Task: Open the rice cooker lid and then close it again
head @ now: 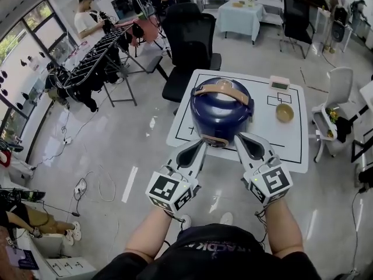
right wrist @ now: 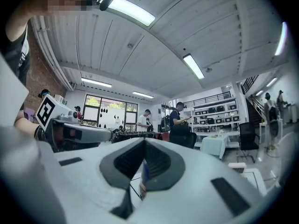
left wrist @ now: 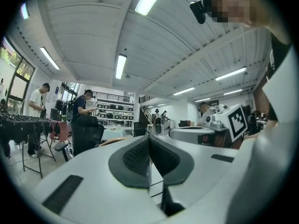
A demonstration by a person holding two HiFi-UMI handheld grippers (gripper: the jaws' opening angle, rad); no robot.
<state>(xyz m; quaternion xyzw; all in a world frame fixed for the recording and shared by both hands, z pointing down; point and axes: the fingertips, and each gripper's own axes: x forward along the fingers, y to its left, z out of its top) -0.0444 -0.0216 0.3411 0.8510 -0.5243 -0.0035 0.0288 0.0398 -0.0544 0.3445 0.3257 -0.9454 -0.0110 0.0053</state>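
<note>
In the head view a dark blue rice cooker [head: 221, 111] with a tan handle [head: 228, 92] stands on the white table [head: 294, 150], its lid down. Both grippers are held level just in front of it, at the table's near edge. The left gripper [head: 203, 143] is shut and empty, its tip close to the cooker's lower front left. The right gripper [head: 238, 136] is also shut and empty, by the lower front right. Whether either tip touches the cooker I cannot tell. The left gripper [left wrist: 148, 139] and the right gripper [right wrist: 142, 144] each show their dark pads pressed together in their own views.
A small tan bowl [head: 284, 113] and a small pink-topped device [head: 279, 84] sit on the table's right part. A black office chair [head: 189, 39] stands behind the table, a white chair [head: 338, 92] to its right, a clothes rack [head: 93, 57] at far left. People stand in the background.
</note>
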